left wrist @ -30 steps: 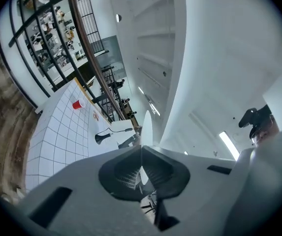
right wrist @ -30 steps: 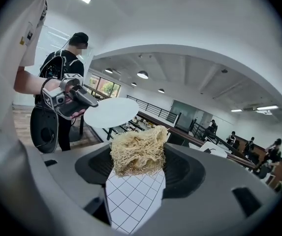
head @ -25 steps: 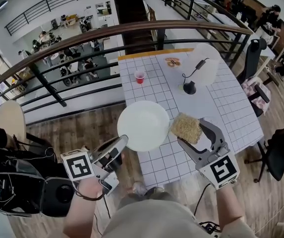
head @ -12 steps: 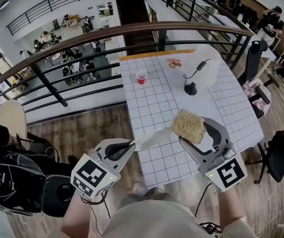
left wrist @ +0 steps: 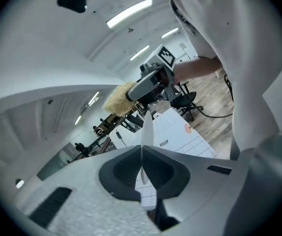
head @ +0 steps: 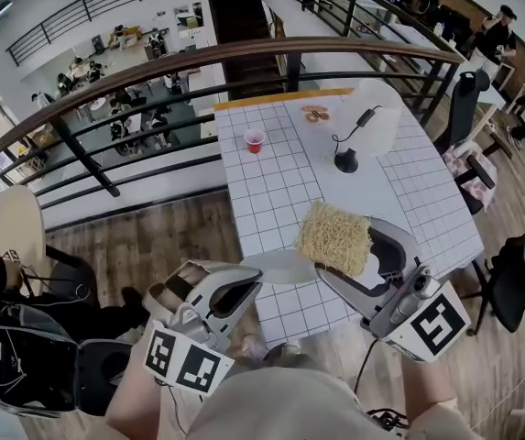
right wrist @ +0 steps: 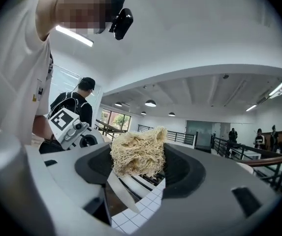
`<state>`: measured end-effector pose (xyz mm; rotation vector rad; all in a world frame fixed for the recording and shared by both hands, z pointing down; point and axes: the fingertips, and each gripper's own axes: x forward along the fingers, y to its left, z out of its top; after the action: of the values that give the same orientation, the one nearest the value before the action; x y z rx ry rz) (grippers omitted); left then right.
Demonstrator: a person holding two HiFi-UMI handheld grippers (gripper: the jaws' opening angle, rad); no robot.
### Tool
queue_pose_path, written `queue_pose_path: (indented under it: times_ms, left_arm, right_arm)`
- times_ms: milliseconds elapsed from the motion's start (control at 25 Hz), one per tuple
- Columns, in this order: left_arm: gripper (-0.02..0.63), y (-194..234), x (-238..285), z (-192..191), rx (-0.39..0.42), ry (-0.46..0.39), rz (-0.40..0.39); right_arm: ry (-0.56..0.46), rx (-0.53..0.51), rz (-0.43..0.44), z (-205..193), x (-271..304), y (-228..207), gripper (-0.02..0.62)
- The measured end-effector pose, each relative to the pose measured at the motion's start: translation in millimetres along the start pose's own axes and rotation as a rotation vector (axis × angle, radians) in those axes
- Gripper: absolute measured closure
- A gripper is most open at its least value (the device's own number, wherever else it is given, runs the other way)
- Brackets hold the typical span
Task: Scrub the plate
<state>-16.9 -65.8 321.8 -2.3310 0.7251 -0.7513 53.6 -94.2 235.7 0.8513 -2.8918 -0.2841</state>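
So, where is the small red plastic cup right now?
In the head view, the small red plastic cup stands near the far left corner of the white gridded table, to the left of the black round base.

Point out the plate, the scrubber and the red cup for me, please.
plate [head: 285,266]: head view, its white face.
scrubber [head: 335,236]: head view, centre of pad.
red cup [head: 255,141]: head view, its side.

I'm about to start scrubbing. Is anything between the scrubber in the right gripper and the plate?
Nothing visible. The left gripper holds the white plate by its rim, and the fibrous scrubber in the right gripper sits right beside it; whether they touch is unclear.
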Motion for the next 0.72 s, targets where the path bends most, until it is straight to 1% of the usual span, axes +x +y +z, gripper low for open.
queue_pose_path:
  times_ms: [120, 160, 240, 360, 480, 720]
  left_arm:
    - [0.588, 7, 0, 4, 0.163, 0.026, 0.079]
    - [0.588, 9, 0, 5, 0.204, 0.032, 0.103]
    - [0.588, 12, 0, 7, 0.256, 0.039, 0.136]
    - [0.588, 15, 0, 7, 0.288, 0.052, 0.156]
    - [0.588, 17, -1, 8, 0.301, 0.051, 0.176]
    - [0.588, 20, -5, 9, 0.273, 0.015, 0.194]
  right_arm:
    - [0.005, 0.043, 0.057, 1, 6, 18, 0.319]
    - [0.01, 0.049, 0.076, 1, 10, 25, 0.319]
    - [0.022, 0.055, 0.113, 0, 17, 39, 0.319]
    - [0.044, 0.072, 0.164, -5, 27, 59, 0.319]
    - [0.069, 0.099, 0.171, -12, 31, 65, 0.319]
    - [0.077, 0.154, 0.18, -13, 28, 61, 0.319]
